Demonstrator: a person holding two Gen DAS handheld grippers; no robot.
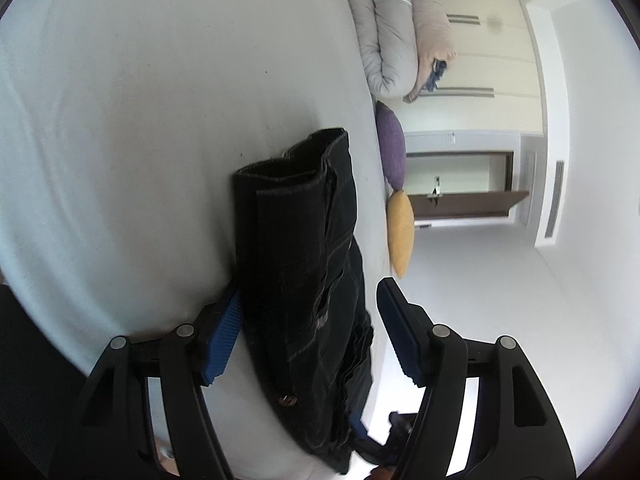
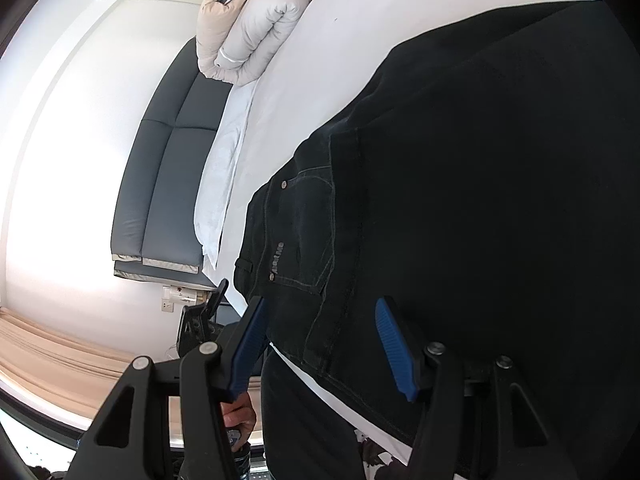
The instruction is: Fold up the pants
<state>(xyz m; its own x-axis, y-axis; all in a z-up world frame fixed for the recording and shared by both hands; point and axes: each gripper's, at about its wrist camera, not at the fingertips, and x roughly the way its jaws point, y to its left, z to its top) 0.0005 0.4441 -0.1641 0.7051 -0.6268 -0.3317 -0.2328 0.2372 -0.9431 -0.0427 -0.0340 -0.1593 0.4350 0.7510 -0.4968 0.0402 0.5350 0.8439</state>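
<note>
The dark pants point(image 1: 304, 264) lie folded on the bed point(image 1: 140, 120). My left tongs point(image 1: 310, 328) straddle them, spread wide, seemingly gripping nothing. My right tongs point(image 2: 320, 344) gape over the waist end, released.

Only one mark: small grey lettering on the pants point(image 2: 440, 200), beside the pocket seam near the waistband, right wrist view. Runs sideways, too blurred to read. Left wrist view: no legible text.
</note>
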